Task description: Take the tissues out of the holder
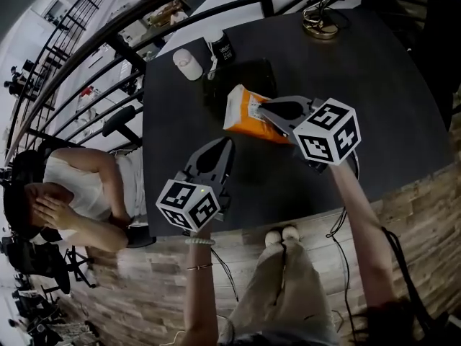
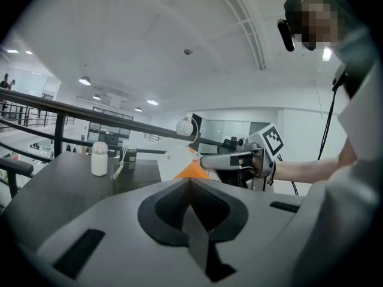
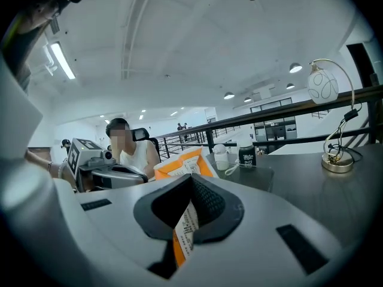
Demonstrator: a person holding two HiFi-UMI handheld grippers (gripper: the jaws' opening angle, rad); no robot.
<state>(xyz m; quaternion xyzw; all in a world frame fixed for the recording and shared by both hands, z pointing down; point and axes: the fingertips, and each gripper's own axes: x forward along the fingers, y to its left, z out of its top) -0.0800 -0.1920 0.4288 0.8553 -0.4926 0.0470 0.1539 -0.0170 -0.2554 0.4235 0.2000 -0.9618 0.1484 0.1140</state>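
While the tissue pack is clamped in the right gripper's jaws, the left gripper's are pressed together, empty. The pack is seen ahead of them.

A white rounded bottle and a black printed can stand close together at the upper left of the dark counter. A gold wire lamp sits at the top, and a seated person in white is at the left edge.
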